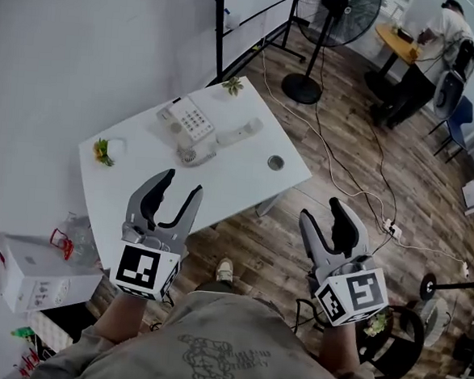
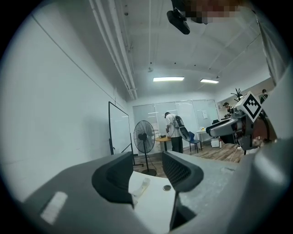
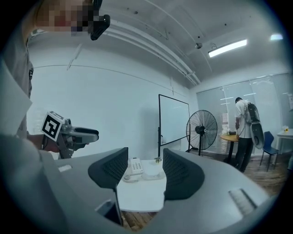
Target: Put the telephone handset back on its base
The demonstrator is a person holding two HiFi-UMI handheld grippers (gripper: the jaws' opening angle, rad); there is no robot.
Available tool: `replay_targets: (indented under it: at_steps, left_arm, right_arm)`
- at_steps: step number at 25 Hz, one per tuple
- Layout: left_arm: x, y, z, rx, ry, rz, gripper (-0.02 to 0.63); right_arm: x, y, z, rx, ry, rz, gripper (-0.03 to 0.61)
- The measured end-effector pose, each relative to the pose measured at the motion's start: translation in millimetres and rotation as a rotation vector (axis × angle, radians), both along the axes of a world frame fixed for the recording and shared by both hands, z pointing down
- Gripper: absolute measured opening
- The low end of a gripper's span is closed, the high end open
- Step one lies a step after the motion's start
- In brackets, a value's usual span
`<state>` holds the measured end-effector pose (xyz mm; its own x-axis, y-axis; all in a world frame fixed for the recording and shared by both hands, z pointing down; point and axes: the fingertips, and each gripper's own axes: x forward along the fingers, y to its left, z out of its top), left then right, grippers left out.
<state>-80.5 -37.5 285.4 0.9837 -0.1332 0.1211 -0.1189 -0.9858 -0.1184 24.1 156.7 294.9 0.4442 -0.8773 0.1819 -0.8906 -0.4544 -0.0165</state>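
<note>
The white telephone base with its keypad sits at the far side of the white table. Its handset lies flat on the table just right of the base, and the coiled cord lies between them. My left gripper hovers open over the table's near edge, well short of the phone. Off the table's right corner, above the floor, my right gripper is also open. Both hold nothing. The left gripper view shows the handset beyond the jaws. The base appears between the jaws in the right gripper view.
A small round metal object lies on the table's right part. Small plants sit at two corners. A standing fan, floor cables, a person at a far table and a white box surround the table.
</note>
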Motion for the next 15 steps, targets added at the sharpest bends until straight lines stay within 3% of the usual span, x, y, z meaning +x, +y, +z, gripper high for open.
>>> replay_targets:
  at_steps: [8,15]
  left_arm:
    - [43,-41,14,-0.045,-0.018,0.003,0.195]
    - [76,-58,19,0.012,-0.045,-0.012,0.196]
  right_arm:
    - [40,-52,5,-0.012,0.003,-0.034,0.25]
    - [82,-74,12,0.0,-0.007,-0.048,0.25]
